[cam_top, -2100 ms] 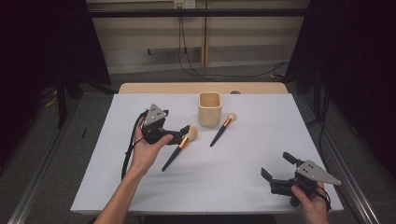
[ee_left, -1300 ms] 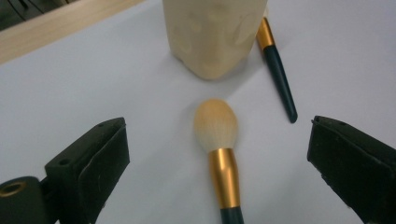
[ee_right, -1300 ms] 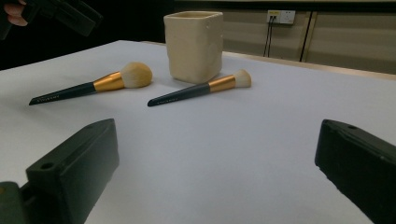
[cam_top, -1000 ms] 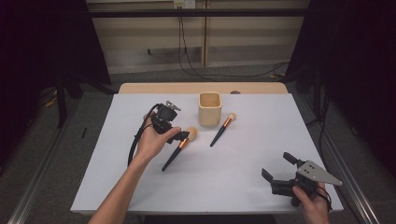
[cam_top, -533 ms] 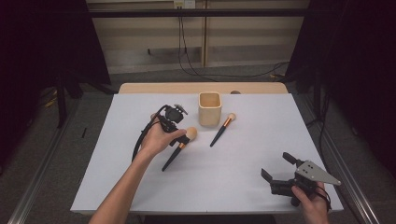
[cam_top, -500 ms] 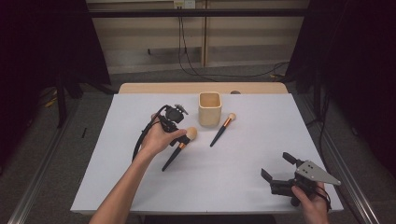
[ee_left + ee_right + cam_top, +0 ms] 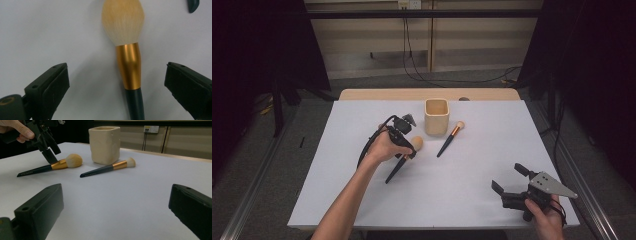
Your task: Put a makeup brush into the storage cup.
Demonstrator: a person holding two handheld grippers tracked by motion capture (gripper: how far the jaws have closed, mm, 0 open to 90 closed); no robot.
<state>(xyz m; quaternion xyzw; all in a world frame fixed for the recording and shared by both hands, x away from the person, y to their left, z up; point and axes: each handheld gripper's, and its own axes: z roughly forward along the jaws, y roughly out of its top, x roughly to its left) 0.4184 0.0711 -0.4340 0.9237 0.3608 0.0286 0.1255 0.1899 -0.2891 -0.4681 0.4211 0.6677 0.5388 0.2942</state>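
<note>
Table (image 7: 362, 200): white top, with a bare wooden strip showing along its far edge.
Cup (image 7: 436, 116): cream, square-mouthed, upright near the middle of the table's far edge; seen from the side in the right gripper view (image 7: 104, 144).
Large brush (image 7: 402, 160): dark handle, gold ferrule, pale bristle head; lies flat left of the cup, head toward the far edge, handle angled toward the near left corner.
Small brush (image 7: 450, 138): same colours, slimmer; lies just right of the cup with its head beside the cup's base, apart from the large brush.
Left gripper (image 7: 404, 147): held by the left hand (image 7: 384, 147), tilted down over the large brush; jaws spread wide, one on each side of the gold ferrule (image 7: 128, 66), neither touching it.
Right gripper (image 7: 512, 182): held by the right hand (image 7: 546, 217) near the table's near right corner, well apart from both brushes; jaws spread wide, nothing between them.
</note>
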